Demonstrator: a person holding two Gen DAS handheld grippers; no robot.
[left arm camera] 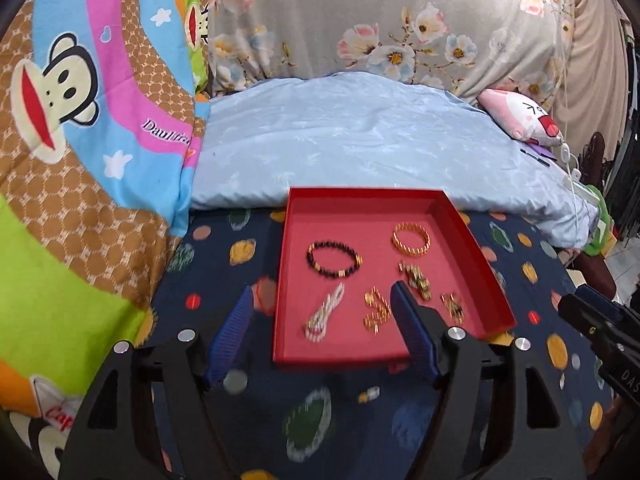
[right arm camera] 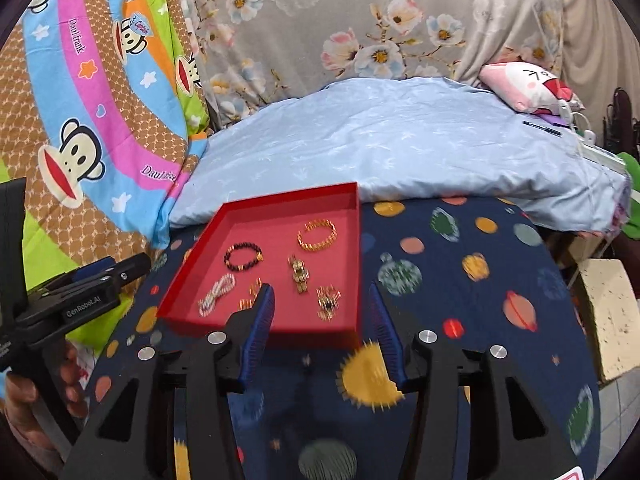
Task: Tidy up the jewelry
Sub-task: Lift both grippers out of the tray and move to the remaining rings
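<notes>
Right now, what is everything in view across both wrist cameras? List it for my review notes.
red tray: one, red, on the planet-print cloth, holds all the jewelry
dark beaded bracelet: one, black with gold beads, far left of tray
gold bracelet: one, gold, far right of tray
white beaded strand: one, white, near left of tray
gold pieces: three small clusters, gold, near half of tray
planet-print cloth: one, navy with coloured planets, under the tray
blue quilt: one, pale blue, behind the tray
monkey-print blanket: one, multicoloured, left
floral fabric: one, grey with flowers, at back
pink plush: one, pink, far right
left gripper: open, nothing between its fingers
right gripper: open, nothing between its fingers
</notes>
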